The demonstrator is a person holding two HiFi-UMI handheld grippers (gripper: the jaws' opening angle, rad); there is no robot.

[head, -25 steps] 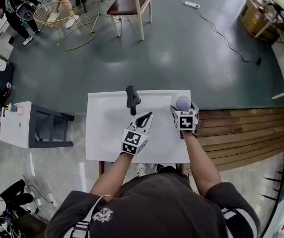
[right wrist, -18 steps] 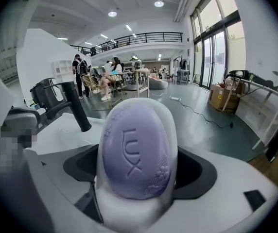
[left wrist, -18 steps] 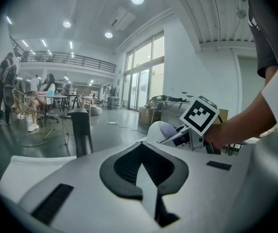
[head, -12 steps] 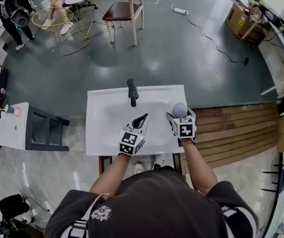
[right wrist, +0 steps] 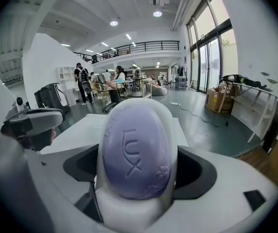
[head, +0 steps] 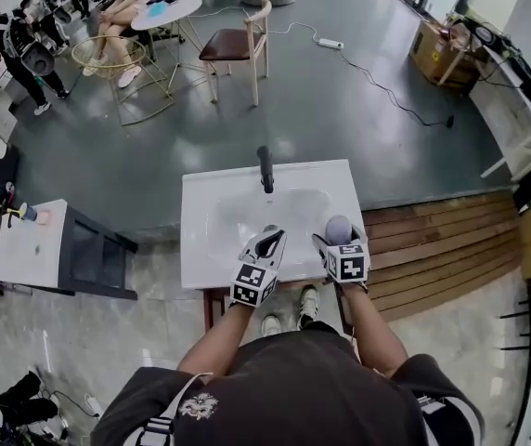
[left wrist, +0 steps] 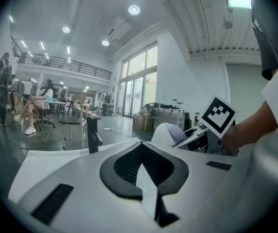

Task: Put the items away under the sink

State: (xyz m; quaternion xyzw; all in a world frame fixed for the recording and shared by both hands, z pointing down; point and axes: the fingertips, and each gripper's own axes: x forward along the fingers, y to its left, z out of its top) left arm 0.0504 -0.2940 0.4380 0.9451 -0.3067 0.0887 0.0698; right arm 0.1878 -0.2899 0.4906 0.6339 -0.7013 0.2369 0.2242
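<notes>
A white sink unit with a black tap stands in front of me in the head view. My right gripper hangs over its front right corner, shut on a white soap dish that carries a purple soap bar. My left gripper is over the front edge of the basin, jaws closed at the tips. A pale strip shows between its pads; I cannot tell what it is. The left gripper view also catches the tap and the soap dish.
A dark side cabinet with a white top stands to the left, with a small bottle on it. Wooden decking lies to the right. A wooden chair and seated people are far behind the sink. My shoes show below the sink's front edge.
Both grippers have drawn back from the middle of the sink top to its front edge, and the view has pulled away from the sink. The right gripper still holds the soap dish.
</notes>
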